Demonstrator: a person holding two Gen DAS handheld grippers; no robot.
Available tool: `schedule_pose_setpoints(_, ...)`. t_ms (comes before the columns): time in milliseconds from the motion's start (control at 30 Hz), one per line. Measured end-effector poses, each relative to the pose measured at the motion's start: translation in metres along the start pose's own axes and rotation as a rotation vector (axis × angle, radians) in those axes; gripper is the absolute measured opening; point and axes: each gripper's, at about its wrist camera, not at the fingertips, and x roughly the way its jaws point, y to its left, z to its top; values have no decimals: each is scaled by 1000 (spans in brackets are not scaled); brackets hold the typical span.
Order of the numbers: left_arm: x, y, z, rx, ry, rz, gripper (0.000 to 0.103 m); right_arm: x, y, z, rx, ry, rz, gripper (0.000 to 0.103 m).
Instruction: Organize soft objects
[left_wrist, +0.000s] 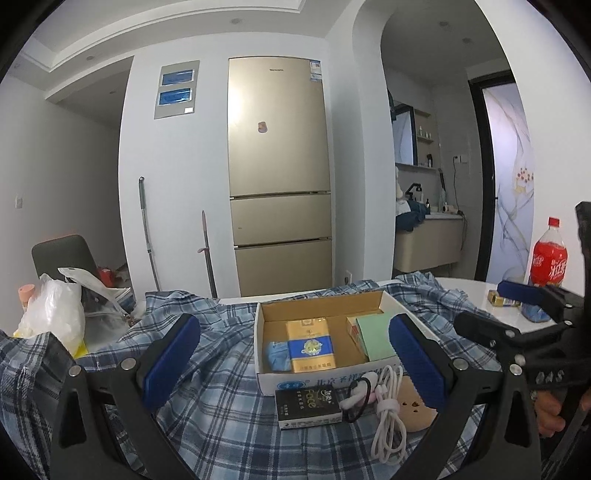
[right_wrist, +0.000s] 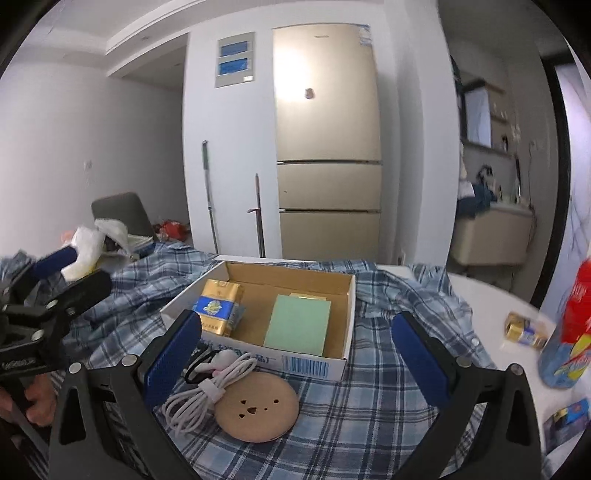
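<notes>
Claws (left_wrist: 291, 358) (right_wrist: 297, 350) both spread wide, empty, above the plaid cloth (left_wrist: 229, 417) near the cardboard box (right_wrist: 347, 295).

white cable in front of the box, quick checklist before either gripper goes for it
1. Left gripper open and empty: ok.
2. Right gripper open and empty: ok.
3. White cable bundled with a tie: ok.
4. Cable free of neighbours: not ok, it lies partly on the round cork coaster and beside the black hair tie.
5. Free floor space in the cardboard box: ok.
6. Cable's far end unsnagged: cannot tell.
</notes>
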Motion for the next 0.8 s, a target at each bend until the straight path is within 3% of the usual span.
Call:
schedule_pose_setpoints(233, 8, -1, -1, 2, 67, -4, 103, 14, 5, -6, -41, 70, -23, 103)
schedule_pose_setpoints(533, 29, 13, -7, -75, 186, -7, 103, 51, -6, -18, 33, 303, 56, 103)
schedule_pose_setpoints(600, 32, 11, -8, -64, 199, -3, 103, 56, -8, -21, 46, 342, 59, 100)
schedule_pose_setpoints(733, 33, 8, -8, -50, 204, 4, 103, 68, -5, -29, 36, 434, 72, 85)
schedule_pose_setpoints(800, 32, 8, -8, -50, 203, 4, 103, 73, -2, -33, 21, 483, 106, 83)
